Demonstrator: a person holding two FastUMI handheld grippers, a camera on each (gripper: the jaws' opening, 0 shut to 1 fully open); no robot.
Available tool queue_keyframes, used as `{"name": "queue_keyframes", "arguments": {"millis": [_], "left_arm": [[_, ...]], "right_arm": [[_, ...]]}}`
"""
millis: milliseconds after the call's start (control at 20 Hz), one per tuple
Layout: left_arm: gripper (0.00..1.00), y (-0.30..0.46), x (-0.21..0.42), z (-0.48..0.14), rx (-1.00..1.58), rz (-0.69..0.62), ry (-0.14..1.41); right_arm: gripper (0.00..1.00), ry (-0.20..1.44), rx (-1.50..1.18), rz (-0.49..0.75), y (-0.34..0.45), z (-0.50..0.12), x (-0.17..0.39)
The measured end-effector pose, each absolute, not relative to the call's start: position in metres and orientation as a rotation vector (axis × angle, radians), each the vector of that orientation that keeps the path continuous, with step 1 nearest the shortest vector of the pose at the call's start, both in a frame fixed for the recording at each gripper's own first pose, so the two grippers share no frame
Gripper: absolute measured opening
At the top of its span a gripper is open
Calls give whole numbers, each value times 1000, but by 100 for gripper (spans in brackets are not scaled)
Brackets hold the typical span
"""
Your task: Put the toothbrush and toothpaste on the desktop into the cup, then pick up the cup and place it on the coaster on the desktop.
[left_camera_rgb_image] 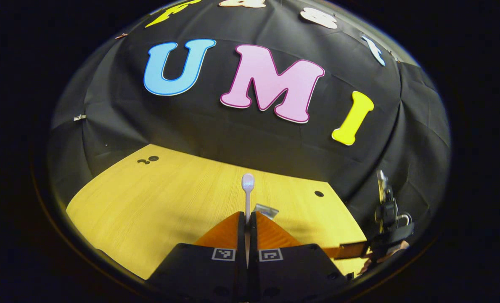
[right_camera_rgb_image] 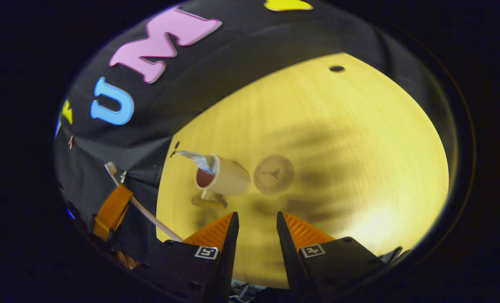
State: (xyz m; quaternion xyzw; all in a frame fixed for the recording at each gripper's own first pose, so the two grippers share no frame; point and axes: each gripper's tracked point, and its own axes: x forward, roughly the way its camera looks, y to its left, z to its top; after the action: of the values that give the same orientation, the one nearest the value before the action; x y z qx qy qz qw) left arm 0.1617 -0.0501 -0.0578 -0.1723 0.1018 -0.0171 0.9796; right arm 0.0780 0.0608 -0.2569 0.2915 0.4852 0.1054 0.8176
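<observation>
The left gripper [left_camera_rgb_image: 248,219] pinches the toothbrush [left_camera_rgb_image: 247,189] by its handle — light, stiff, head jutting toward 12 o'clock. The right gripper [right_camera_rgb_image: 256,225] hangs spread, empty. One cup [right_camera_rgb_image: 224,179] with the toothpaste [right_camera_rgb_image: 197,160] inside, one coaster [right_camera_rgb_image: 273,174] at its 3 o'clock. The cup looks light; grasp its wall.

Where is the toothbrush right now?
In the left gripper view, the toothbrush stands upright, clamped between the left gripper fingers above the desktop.

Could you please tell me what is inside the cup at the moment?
The toothpaste sticks out of the cup's mouth; its lower part is hidden inside. The toothbrush is not in it: the left gripper holds it.
</observation>
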Motion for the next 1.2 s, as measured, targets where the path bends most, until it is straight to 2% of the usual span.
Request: {"name": "queue_keyframes", "arguments": {"millis": [50, 100, 200, 550, 1200], "left_arm": [[6, -48, 171, -55, -362, -32, 185], [6, -47, 179, -54, -380, -29, 167], [6, -42, 202, -52, -403, -15, 131], [6, -41, 253, -62, -432, 24, 98], [7, -60, 289, -117, -390, 7, 154]], "right_arm": [[43, 1044, 625, 213, 54, -261, 70], [64, 1037, 603, 228, 53, -262, 68], [96, 1044, 462, 296, 42, -269, 49], [97, 1111, 381, 307, 28, -284, 16], [96, 1119, 465, 249, 3, -289, 17]]}}
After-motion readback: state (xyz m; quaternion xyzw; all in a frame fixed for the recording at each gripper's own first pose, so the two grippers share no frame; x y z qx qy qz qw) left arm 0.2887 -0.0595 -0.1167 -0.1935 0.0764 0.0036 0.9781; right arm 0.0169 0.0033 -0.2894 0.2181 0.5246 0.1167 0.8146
